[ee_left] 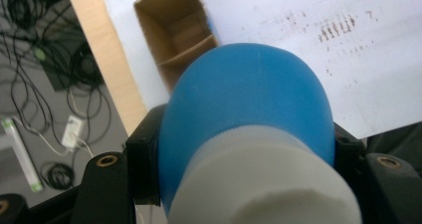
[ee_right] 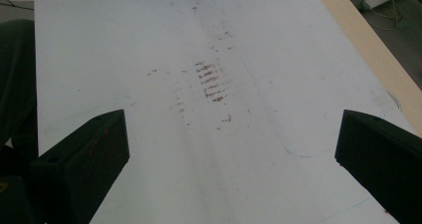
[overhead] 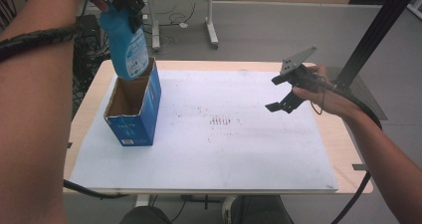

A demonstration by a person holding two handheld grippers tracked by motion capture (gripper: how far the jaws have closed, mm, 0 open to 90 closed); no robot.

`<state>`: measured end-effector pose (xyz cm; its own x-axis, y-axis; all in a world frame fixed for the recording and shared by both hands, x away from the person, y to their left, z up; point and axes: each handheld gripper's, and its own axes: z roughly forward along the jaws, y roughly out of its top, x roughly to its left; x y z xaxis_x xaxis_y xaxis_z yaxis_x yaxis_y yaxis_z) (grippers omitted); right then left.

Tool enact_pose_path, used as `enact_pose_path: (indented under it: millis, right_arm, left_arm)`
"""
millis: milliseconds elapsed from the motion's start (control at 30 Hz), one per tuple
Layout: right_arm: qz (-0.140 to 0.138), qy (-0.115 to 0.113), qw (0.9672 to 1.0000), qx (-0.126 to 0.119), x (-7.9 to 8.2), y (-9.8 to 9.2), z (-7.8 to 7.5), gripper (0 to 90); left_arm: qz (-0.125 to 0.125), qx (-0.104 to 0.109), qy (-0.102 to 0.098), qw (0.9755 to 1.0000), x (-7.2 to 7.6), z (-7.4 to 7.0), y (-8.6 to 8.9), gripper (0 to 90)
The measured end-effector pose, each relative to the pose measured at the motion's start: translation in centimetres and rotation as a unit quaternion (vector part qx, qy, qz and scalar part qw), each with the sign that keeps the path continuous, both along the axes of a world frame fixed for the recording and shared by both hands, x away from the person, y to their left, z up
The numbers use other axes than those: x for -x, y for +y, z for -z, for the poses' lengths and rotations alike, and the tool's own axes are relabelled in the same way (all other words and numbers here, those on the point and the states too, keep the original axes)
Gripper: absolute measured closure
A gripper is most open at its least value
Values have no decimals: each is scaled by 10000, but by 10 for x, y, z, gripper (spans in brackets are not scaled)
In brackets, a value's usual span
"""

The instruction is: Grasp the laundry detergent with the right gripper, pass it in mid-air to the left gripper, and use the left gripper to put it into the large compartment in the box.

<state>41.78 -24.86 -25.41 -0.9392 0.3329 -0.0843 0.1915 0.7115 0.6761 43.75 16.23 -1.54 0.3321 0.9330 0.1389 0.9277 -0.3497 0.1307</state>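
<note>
The blue bottle [overhead: 128,45] is pinched near its top by the left gripper [overhead: 127,5], hung upright, base over the open blue carton [overhead: 133,104]. The right gripper [overhead: 283,97] is spread, empty, well apart.

blue bottle's [overhead: 127,45] base hidden inside box [overhead: 134,119], label perhaps too blurred to read

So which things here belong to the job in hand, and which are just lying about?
In the job:
- blue bottle, held over the box
- open blue cardboard box on the white mat
- left gripper, shut on the bottle

Lying about:
- right gripper, open, holding nothing
- brown smudges on the mat
- cables on the floor
</note>
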Motion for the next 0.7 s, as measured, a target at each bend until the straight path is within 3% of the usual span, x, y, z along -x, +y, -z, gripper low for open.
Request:
enact_pose_path:
  millis: [233, 333, 700]
  right_arm:
    - [65, 17, 9998, 163, 1, -7, -6, 5]
    - [51, 13, 9998, 199, 2, -9, -8, 5]
    - [95, -19, 9997, 227, -1, -14, -12, 5]
  left_arm:
    - [-716, 109, -30, 9974, -5, -2, 17, 372]
    - [-1057, 182, -80, 9942, -7, -1, 26, 372]
    - [-1603, 305, -114, 9865, -11, 7, 49, 372]
